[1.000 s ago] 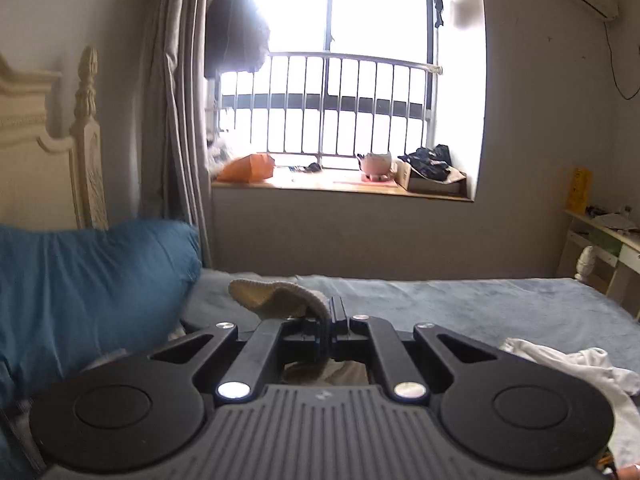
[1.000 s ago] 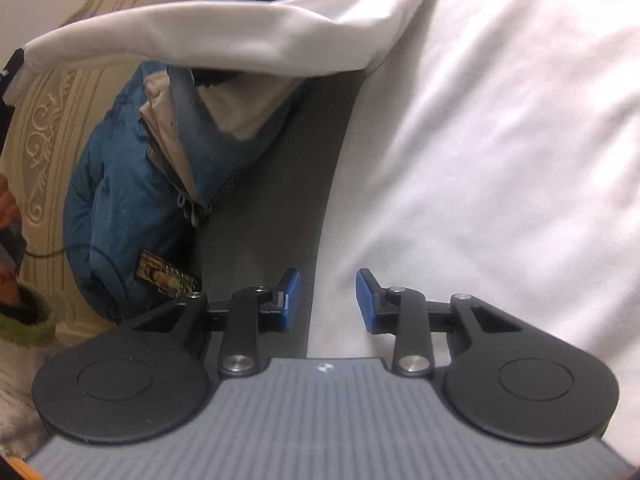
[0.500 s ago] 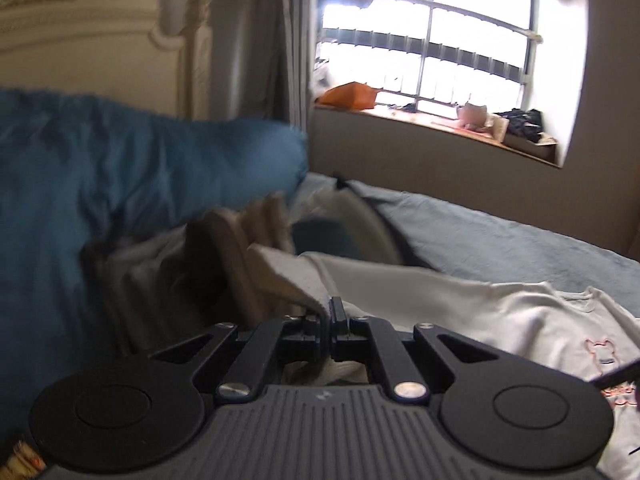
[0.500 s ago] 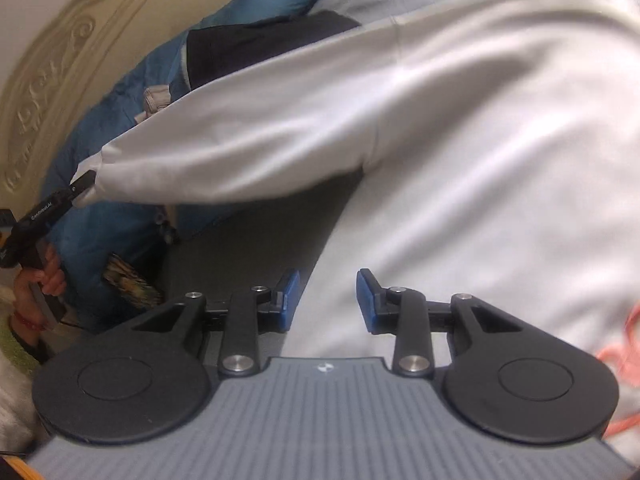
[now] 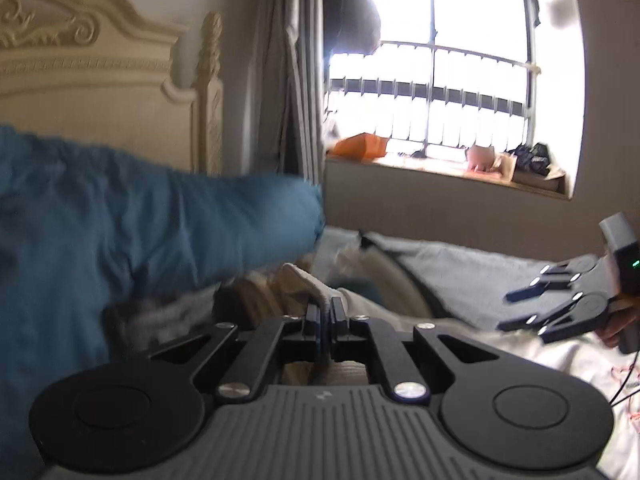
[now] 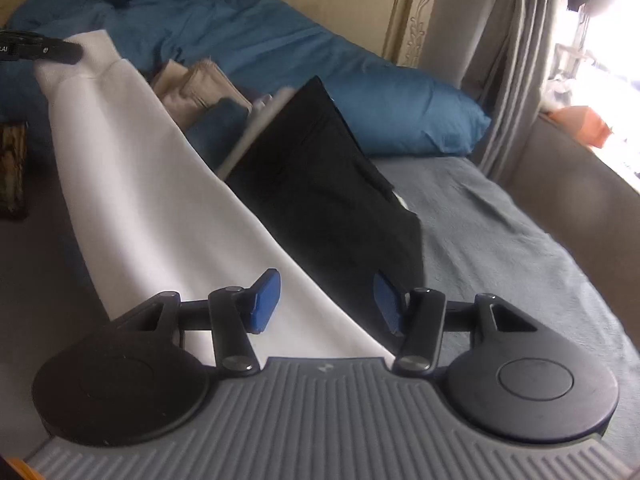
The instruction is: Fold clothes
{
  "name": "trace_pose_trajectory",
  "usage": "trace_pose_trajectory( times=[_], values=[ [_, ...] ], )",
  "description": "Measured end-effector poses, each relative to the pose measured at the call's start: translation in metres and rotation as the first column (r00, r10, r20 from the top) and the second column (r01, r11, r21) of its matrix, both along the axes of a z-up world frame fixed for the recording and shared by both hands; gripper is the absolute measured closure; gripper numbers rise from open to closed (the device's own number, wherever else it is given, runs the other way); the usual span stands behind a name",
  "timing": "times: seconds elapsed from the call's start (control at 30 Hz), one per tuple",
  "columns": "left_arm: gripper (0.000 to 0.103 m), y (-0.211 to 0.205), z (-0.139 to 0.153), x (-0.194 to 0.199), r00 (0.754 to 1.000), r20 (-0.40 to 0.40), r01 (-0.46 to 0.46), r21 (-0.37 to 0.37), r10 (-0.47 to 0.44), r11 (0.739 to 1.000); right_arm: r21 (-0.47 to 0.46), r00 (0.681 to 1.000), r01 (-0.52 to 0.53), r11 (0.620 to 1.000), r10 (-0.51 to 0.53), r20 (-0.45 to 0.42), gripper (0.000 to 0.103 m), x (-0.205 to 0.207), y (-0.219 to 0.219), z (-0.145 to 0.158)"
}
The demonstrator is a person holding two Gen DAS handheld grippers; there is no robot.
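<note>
The left hand-held gripper [image 5: 326, 322] is pinching the cuff of the white sweatshirt's sleeve [image 6: 160, 200] over the bed [image 6: 500, 220]; the right hand-held gripper [image 6: 326, 304] is gaping empty, having just been opening; soft, probably light cloth, best taken at its hems.

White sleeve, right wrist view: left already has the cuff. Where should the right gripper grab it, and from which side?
Probably the shoulder end of the white sleeve, just ahead of the right gripper, whose open jaws have just widened with nothing between them. The sleeve runs stretched from the left gripper, shut on the cuff, so come over the edge beside the black garment, which stands out clearly.
</note>
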State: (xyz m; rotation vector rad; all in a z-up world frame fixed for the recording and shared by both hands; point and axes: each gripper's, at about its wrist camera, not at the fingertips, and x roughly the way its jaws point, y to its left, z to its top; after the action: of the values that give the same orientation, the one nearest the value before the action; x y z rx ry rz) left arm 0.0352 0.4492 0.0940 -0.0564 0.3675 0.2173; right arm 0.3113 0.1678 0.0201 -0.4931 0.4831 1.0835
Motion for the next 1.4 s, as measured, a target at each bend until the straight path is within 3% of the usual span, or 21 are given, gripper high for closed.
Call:
trace_pose_trajectory(
  times=[0.2,0.37,0.53,0.6,0.67,0.7,0.8,0.87,0.93,1.17,1.27,1.4],
  values=[
    [0.098,-0.005,0.002,0.005,0.998,-0.042,0.054,0.053,-0.052,0.997,-0.018,0.990,-0.115,0.993,0.113,-0.089,0.051,0.020,0.023,-0.008],
    [0.098,0.006,-0.021,-0.005,0.995,-0.101,0.012,0.027,-0.010,1.000,-0.055,0.968,-0.246,0.968,0.243,-0.055,0.051,0.010,0.042,-0.010],
    [0.098,0.016,-0.038,-0.011,0.992,-0.123,-0.021,-0.001,0.020,1.000,-0.080,0.959,-0.285,0.955,0.282,-0.042,0.054,0.005,0.053,-0.012],
    [0.098,0.018,-0.041,-0.012,0.993,-0.115,-0.021,-0.009,0.020,1.000,-0.070,0.957,-0.288,0.955,0.285,-0.057,0.059,0.005,0.051,-0.012],
    [0.098,0.019,-0.042,-0.013,0.995,-0.100,-0.019,-0.015,0.018,1.000,-0.056,0.953,-0.300,0.952,0.296,-0.069,0.074,0.002,0.049,-0.012],
    [0.098,0.019,-0.042,-0.014,0.996,-0.093,-0.018,-0.015,0.016,1.000,-0.055,0.953,-0.302,0.952,0.299,-0.060,0.075,0.000,0.049,-0.014],
    [0.098,0.019,-0.044,-0.014,0.996,-0.082,-0.019,-0.016,0.018,1.000,-0.052,0.953,-0.301,0.952,0.299,-0.037,0.081,-0.005,0.049,-0.015],
    [0.098,0.018,-0.044,-0.015,0.997,-0.078,-0.022,-0.015,0.021,1.000,-0.054,0.955,-0.296,0.954,0.296,-0.022,0.096,-0.009,0.049,-0.015],
    [0.098,0.015,-0.044,-0.015,0.997,-0.071,-0.025,-0.009,0.024,1.000,-0.062,0.958,-0.283,0.957,0.285,0.027,0.102,-0.014,0.046,-0.013],
    [0.098,-0.002,-0.026,0.005,1.000,-0.005,0.004,0.094,-0.004,0.996,0.035,0.979,-0.163,0.986,0.157,0.132,0.103,-0.007,0.029,0.009],
    [0.098,0.002,-0.024,0.024,1.000,-0.017,-0.015,0.097,0.017,0.995,0.054,0.981,-0.114,0.992,0.104,0.161,0.103,0.000,0.036,0.011],
    [0.098,0.019,-0.033,0.041,0.993,-0.081,-0.077,0.047,0.081,0.996,0.076,0.986,-0.077,0.994,0.064,0.154,0.103,0.013,0.057,0.000]
  ],
)
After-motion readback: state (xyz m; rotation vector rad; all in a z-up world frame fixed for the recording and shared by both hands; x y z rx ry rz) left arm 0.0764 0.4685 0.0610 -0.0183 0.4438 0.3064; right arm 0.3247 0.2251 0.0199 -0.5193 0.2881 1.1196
